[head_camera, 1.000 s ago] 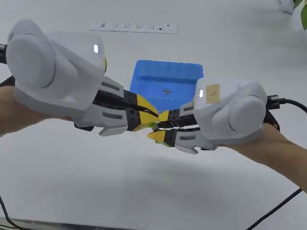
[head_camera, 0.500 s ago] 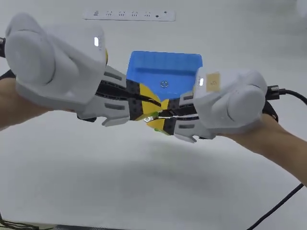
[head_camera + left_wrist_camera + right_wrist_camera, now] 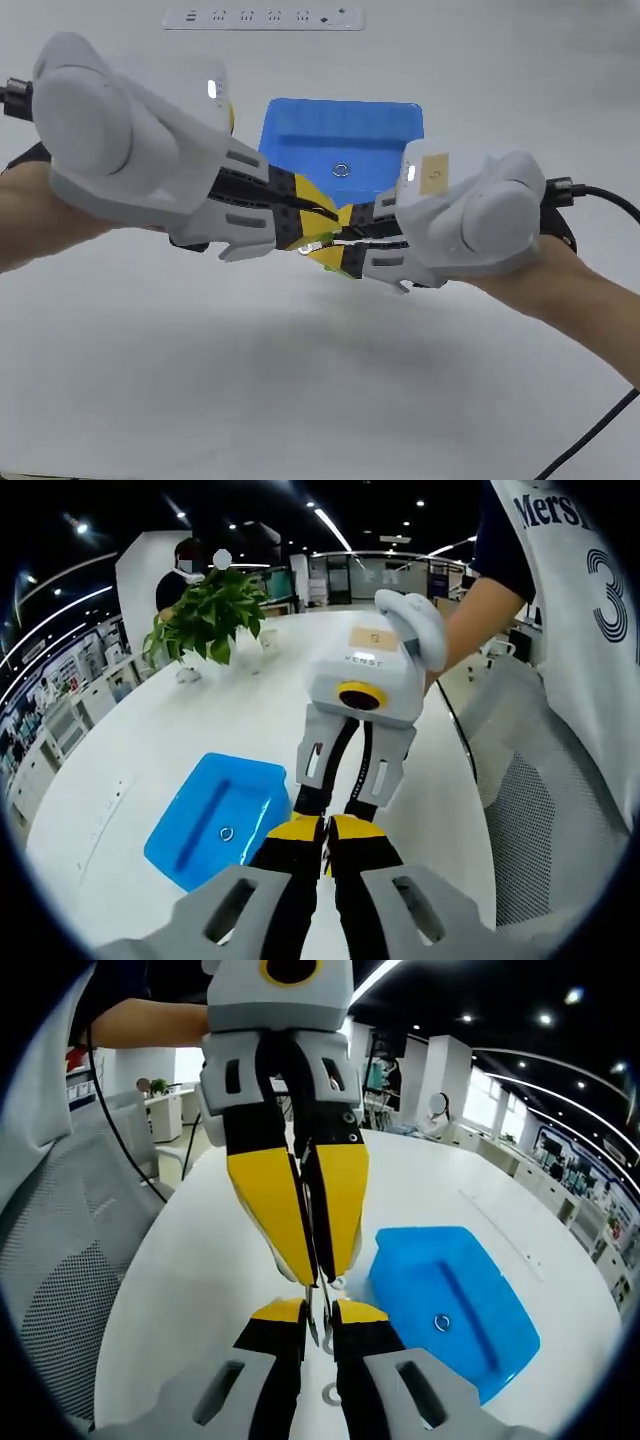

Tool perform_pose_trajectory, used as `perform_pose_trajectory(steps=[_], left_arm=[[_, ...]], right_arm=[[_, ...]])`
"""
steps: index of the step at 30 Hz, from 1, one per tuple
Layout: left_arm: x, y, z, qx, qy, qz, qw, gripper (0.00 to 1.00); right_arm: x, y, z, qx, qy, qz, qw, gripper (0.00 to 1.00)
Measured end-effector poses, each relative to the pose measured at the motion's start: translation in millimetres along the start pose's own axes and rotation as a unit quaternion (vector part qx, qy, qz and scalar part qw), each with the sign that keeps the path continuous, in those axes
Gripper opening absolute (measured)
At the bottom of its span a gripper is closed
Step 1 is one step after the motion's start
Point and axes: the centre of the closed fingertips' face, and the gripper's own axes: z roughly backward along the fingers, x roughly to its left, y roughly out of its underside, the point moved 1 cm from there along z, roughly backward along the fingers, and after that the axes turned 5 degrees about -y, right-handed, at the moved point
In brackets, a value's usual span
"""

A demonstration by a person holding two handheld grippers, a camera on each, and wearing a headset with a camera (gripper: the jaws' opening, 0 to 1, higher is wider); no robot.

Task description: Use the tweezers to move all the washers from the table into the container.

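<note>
Container [image 3: 340, 130] behind left gripper [image 3: 318, 222], right gripper [image 3: 340, 255], tweezers [image 3: 322, 243]; power strip [image 3: 262, 17] beyond.

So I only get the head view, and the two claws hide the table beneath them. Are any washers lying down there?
Observer: Yes. The right gripper view shows a washer on the white table, just below the claws and outside the blue container.
Visitor: And what are the claws pinching?
Observer: Thin metal tweezers. That same view shows the left claw and the right claw both shut on them.
Visitor: Anything further off?
Observer: The left gripper view shows a leafy plant at the table's far end.
</note>
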Motion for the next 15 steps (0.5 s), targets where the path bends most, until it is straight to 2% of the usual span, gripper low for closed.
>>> perform_pose_trajectory(steps=[5,12,15], left_arm=[[2.3,1.3,-2.8,0.002,0.0,0.001,1.0,0.06],[4.2,9.2,-6.3,0.011,0.002,0.003,0.9999,0.06],[4.2,8.4,-6.8,0.009,0.0,0.001,1.0,0.06]], right_arm=[[-2.0,2.0,-1.2,-0.003,0.0,-0.008,1.0,0.11],[-2.5,8.1,-6.0,0.001,0.004,-0.011,0.9999,0.11],[-3.4,7.7,-6.4,-0.002,0.005,-0.015,0.9999,0.11]])
